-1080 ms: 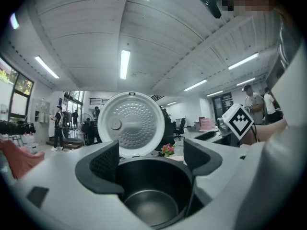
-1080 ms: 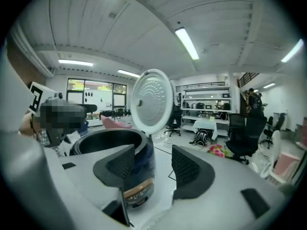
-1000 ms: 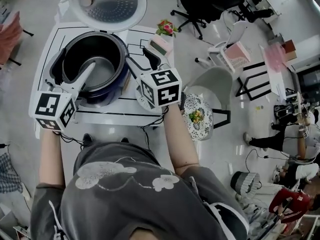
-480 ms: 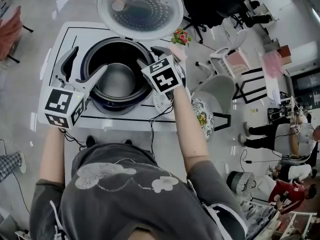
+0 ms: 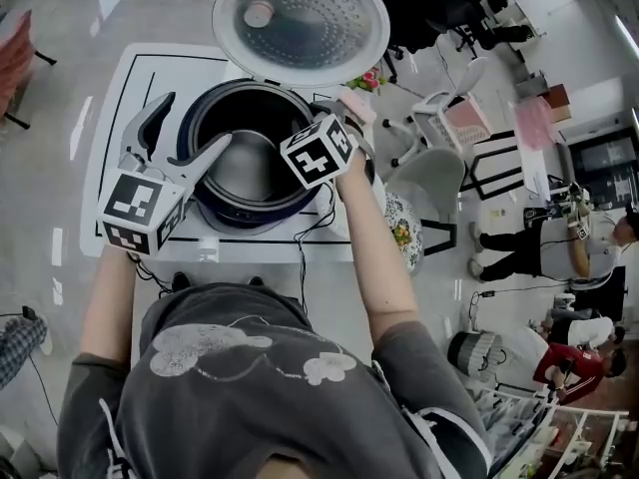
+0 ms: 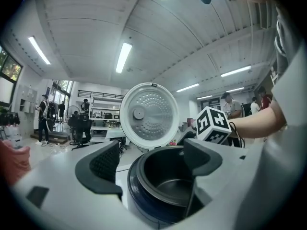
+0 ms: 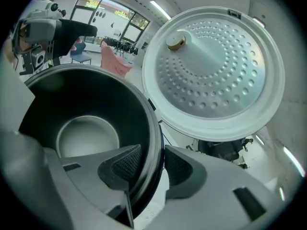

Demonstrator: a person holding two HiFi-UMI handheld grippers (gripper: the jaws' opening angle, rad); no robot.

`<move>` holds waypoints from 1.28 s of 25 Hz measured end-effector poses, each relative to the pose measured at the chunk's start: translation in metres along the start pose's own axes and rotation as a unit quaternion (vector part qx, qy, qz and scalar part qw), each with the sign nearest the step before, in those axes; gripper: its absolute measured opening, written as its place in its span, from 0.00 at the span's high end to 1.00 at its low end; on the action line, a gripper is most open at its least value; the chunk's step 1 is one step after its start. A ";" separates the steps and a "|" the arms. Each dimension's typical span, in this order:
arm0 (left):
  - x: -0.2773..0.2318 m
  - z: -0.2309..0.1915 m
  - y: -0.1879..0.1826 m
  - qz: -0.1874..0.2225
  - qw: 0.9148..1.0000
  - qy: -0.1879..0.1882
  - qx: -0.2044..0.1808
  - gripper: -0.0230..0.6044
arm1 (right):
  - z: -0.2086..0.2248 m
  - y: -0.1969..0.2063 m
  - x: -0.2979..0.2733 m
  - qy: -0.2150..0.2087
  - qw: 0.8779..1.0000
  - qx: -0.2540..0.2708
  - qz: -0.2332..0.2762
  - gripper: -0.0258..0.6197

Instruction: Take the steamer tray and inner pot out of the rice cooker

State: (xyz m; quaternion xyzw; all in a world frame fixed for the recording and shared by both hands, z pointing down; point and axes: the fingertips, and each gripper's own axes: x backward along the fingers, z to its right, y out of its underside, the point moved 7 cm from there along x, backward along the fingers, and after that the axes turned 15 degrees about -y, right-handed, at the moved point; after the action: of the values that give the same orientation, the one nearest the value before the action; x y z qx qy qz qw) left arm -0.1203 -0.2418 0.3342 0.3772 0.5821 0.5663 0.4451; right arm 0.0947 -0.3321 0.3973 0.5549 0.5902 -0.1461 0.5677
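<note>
Our right gripper's [image 7: 152, 164] jaws have just been closing and pinch the pot's [image 7: 86, 99] right rim, one pad inside, one outside. Our left gripper's [image 6: 154, 155] jaws stand apart astride the left rim, touching nothing. The pot sits in the open cooker [image 6: 136, 195].

Lid [image 5: 300, 20] clips off my head view's top edge; lower body of the rice cooker [image 6: 139, 200] hides behind my left gripper [image 6: 154, 159].

Black inner pot [image 5: 247, 164], white dimpled lid [image 5: 300, 20]
</note>
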 end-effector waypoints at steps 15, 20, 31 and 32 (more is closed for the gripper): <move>-0.032 -0.018 0.015 -0.049 0.997 0.019 -0.050 0.31 | 0.009 -0.025 0.041 -0.067 0.981 -0.099 0.151 0.81; -0.062 -0.012 0.021 -0.104 0.989 0.034 -0.099 0.31 | 0.010 -0.026 0.052 -0.061 0.980 -0.078 0.171 0.81; -0.085 -0.004 0.055 -0.245 0.951 0.060 -0.180 0.43 | 0.012 -0.024 0.063 -0.073 0.968 -0.100 0.217 0.82; -0.085 -0.007 0.053 -0.242 0.954 0.047 -0.174 0.55 | 0.012 -0.025 0.064 -0.074 0.967 -0.102 0.220 0.82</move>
State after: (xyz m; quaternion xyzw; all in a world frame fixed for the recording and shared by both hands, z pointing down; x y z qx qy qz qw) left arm -0.1027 -0.3207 0.3950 0.1149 0.5690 0.5514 0.5992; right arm 0.0972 -0.3189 0.3284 0.5984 0.4217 0.0031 0.6813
